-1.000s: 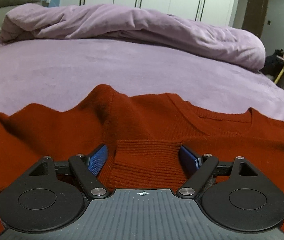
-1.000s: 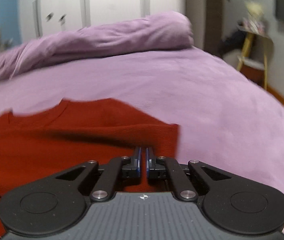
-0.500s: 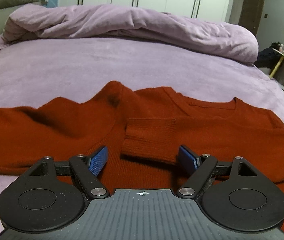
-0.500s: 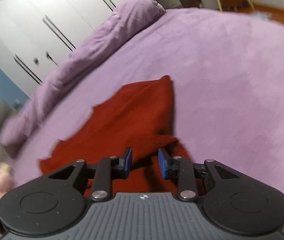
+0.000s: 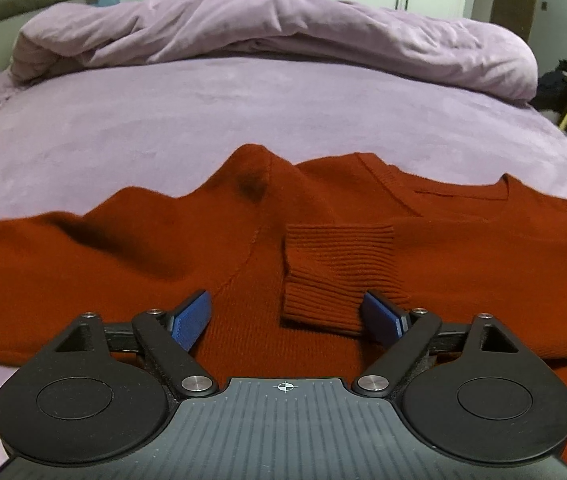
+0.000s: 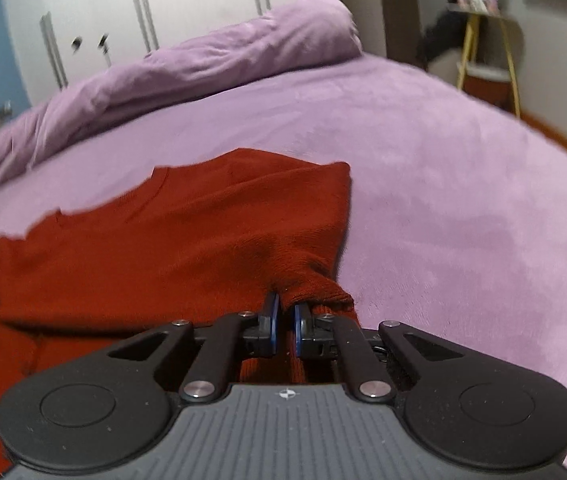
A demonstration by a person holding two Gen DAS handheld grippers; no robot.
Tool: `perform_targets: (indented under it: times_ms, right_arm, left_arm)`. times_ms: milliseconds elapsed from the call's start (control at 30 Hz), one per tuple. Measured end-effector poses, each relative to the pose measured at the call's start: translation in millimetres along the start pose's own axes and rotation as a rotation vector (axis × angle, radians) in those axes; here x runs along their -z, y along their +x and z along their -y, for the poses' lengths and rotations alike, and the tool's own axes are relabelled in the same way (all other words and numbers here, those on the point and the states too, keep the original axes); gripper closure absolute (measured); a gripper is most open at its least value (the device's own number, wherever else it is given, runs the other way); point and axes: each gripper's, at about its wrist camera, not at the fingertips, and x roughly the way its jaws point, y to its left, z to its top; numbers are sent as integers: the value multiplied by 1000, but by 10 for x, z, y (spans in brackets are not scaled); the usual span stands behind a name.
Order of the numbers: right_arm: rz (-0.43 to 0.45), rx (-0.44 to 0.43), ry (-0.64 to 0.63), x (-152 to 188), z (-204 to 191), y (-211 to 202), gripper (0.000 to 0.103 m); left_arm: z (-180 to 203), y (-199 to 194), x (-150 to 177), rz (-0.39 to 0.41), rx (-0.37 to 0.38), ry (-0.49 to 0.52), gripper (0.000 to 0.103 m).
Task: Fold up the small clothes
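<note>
Since releasing the ribbed cuff, left claw gapes wide; right claw pinches knit sweater — plush lilac bed ahead.

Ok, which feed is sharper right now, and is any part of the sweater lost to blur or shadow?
Left wrist view is sharper: the ribbed cuff on the red sweater reads clearly, with dark shadow only in the shoulder folds. Right wrist view is motion-blurred; the sweater's edges and the wardrobe smear. Both views bow the bed with fisheye distortion.
</note>
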Motion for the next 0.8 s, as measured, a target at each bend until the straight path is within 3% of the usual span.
perform_targets:
  times_ms: [100, 200, 267, 333, 433, 600, 700, 800]
  right_arm:
    - [-11, 11, -43, 15, -69, -74, 94]
    - [-33, 23, -77, 63, -128, -243, 90]
    - [-33, 13, -85, 135, -169, -392, 82]
    - [-31, -24, -76, 258, -206, -536, 66]
    - [-18, -47, -78, 462, -294, -665, 59]
    - [9, -29, -133, 596, -423, -694, 49]
    - [25, -32, -126, 625, -421, -672, 45]
    - [62, -25, -141, 683, -433, -658, 44]
  left_arm:
    - [-14, 12, -8, 10, -20, 21, 12]
    - [-137, -62, -23, 4, -33, -43, 14]
    - [-312, -177, 17, -7, -7, -111, 17]
    - [-514, -327, 92, -1, 30, -151, 18]
    - [-906, -605, 235, 21, 64, -222, 16]
    - [-1830, -897, 466, 85, -26, -400, 12]
    - [-2489, -899, 609, 96, -161, -581, 17]
    - [-3059, -881, 747, 134, -189, -756, 24]
